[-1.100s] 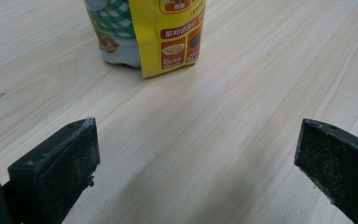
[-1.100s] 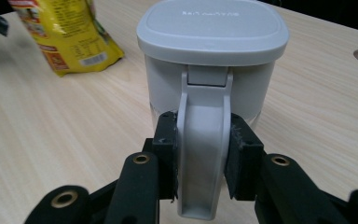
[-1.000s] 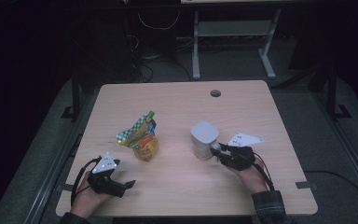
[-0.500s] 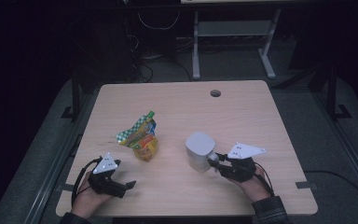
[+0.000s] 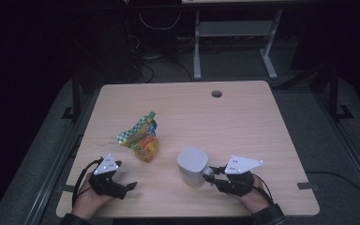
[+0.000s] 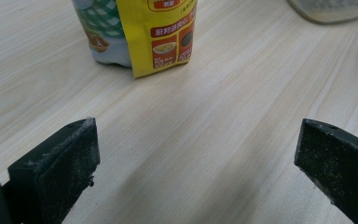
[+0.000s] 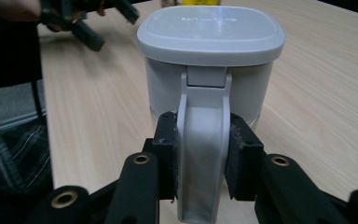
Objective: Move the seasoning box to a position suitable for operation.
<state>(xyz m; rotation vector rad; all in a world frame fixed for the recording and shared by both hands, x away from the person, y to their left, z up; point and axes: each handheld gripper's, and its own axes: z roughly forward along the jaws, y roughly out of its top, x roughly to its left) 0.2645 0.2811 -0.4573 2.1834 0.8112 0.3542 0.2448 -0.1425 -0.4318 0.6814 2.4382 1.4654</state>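
A grey lidded mug (image 5: 192,165) stands on the wooden table (image 5: 243,122) near its front edge. My right gripper (image 5: 209,174) is shut on the mug's handle (image 7: 202,154), with a pad pressed on each side of it. The mug's flat lid (image 7: 210,32) faces up. A colourful snack pouch (image 5: 141,137) lies left of the middle; its yellow lower end (image 6: 161,35) shows in the left gripper view. My left gripper (image 5: 130,186) rests open at the front left, with bare table between its jaws.
A round cable hole (image 5: 216,93) sits near the table's far edge. Beyond the table stand a metal frame (image 5: 234,42) and loose cables on a dark floor. The table's far half is bare wood.
The right gripper has carried the mug by its handle toward the left and nearer the front edge. The left gripper and the pouch have stayed where they were.
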